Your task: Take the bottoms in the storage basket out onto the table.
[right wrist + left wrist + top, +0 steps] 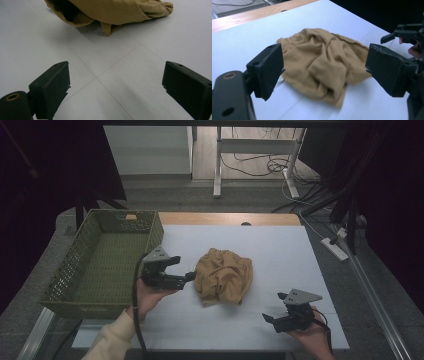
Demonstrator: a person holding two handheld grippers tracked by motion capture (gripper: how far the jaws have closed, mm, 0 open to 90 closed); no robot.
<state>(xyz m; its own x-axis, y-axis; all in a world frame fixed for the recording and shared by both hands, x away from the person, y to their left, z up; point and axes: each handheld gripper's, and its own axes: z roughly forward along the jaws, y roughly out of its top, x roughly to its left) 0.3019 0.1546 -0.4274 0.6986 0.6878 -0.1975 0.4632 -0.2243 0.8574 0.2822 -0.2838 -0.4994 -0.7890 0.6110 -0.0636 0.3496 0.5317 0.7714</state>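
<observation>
A crumpled tan cloth [222, 276] lies in a loose heap near the middle of the white tabletop [280, 250]. The left gripper [184, 269] is held just beside the cloth's left edge, pointing at it, and its jaws stand wide apart with nothing between them; in the left gripper view the cloth [322, 65] sits on the tabletop beyond the two black jaws, not touching either. The right gripper [275, 307] hangs near the front right part of the tabletop, well apart from the cloth, its jaws also spread wide and empty over bare surface, with the cloth [112, 11] farther ahead of them. A green plastic basket [75, 270] stands at the left edge of the tabletop, empty inside. A small pale tag [131, 216] sits on its far wall, too small to read, possibly a label. No other writing or brand mark is legible.
</observation>
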